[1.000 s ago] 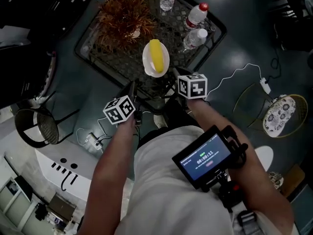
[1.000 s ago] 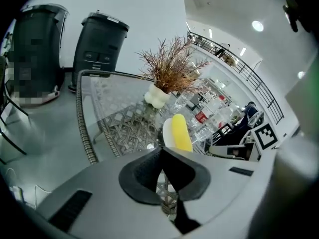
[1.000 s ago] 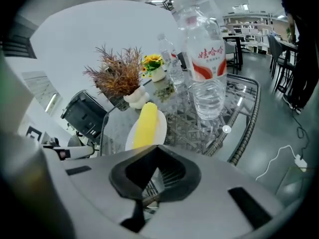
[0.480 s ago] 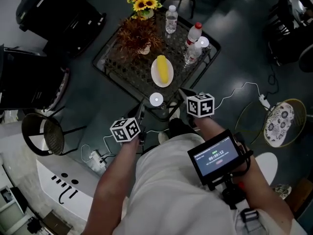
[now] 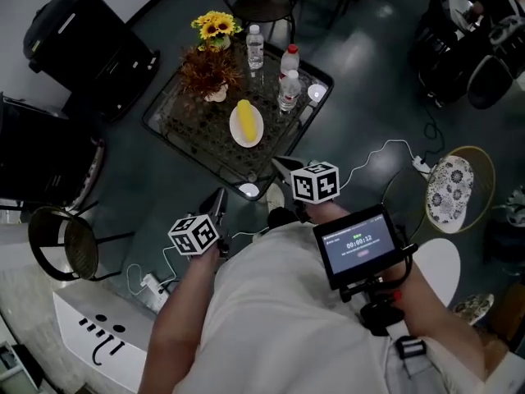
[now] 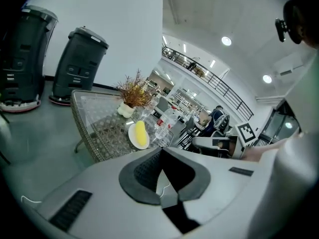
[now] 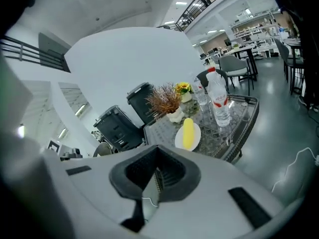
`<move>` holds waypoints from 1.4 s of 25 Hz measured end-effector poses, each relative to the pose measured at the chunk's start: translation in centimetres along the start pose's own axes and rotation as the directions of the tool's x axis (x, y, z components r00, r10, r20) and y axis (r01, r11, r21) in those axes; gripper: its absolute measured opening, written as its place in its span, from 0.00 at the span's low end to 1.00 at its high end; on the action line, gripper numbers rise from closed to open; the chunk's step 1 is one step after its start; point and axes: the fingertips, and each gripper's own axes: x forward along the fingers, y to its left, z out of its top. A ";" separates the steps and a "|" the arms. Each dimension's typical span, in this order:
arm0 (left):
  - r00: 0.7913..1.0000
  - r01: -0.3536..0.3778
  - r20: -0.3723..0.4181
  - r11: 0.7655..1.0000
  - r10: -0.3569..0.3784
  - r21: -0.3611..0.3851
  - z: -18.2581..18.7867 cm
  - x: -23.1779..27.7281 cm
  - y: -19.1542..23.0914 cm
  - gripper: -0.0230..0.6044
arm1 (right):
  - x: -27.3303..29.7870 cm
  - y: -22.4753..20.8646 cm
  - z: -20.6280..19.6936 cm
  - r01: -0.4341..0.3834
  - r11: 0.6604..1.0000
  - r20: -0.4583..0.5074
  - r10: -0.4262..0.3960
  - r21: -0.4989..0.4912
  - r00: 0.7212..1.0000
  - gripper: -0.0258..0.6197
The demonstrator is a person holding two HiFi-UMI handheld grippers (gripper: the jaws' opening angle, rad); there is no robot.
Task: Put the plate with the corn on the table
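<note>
The white plate point(image 5: 246, 125) with the yellow corn cob point(image 5: 244, 117) rests on the glass-topped wicker table point(image 5: 205, 164), near its middle. Both grippers are held back off the table's near edge, apart from the plate. My left gripper point(image 5: 218, 200) is shut with nothing in it, over the floor to the left. My right gripper point(image 5: 280, 165) is also shut and empty, just beyond the table's near corner. The left gripper view shows the plate point(image 6: 139, 135) well ahead of the closed left gripper point(image 6: 161, 176). Ahead of the closed right gripper point(image 7: 154, 182), the right gripper view shows the corn point(image 7: 188, 132).
On the table stand water bottles point(image 5: 289, 89), a dried plant point(image 5: 205, 71) and sunflowers point(image 5: 215, 26). Black bins point(image 5: 86, 39) stand left of it, a round chair point(image 5: 61, 240) at the near left, a patterned round stool point(image 5: 449, 192) at the right. Cables lie on the floor.
Both grippers have drawn back from the table toward my body, and the table now looks farther off. The plate with the corn stays where it was on the table.
</note>
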 end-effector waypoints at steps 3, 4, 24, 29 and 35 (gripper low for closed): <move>1.000 0.025 0.008 1.000 -0.025 0.019 -0.9 -0.7 -2.0 0.05 | -1.9 1.3 -0.4 -0.025 1.000 0.022 0.025 -0.014 0.999 0.05; 1.000 0.029 0.009 0.999 -0.029 0.024 -1.3 -1.0 -2.5 0.05 | -2.6 1.8 -0.7 -0.035 0.999 0.026 0.035 -0.017 0.999 0.05; 0.995 0.100 0.013 0.986 -0.103 0.132 -4.4 -5.9 -7.2 0.05 | -9.9 6.9 -4.4 -0.088 0.996 0.116 0.091 -0.025 0.989 0.05; 0.993 0.113 0.008 0.985 -0.115 0.133 -4.8 -6.0 -7.7 0.05 | -9.9 7.0 -5.3 -0.077 0.997 0.112 0.077 -0.004 0.991 0.05; 0.993 0.118 -0.010 0.984 -0.118 0.131 -5.2 -5.9 -7.6 0.05 | -9.8 7.6 -5.9 -0.078 0.997 0.108 0.077 0.006 0.991 0.05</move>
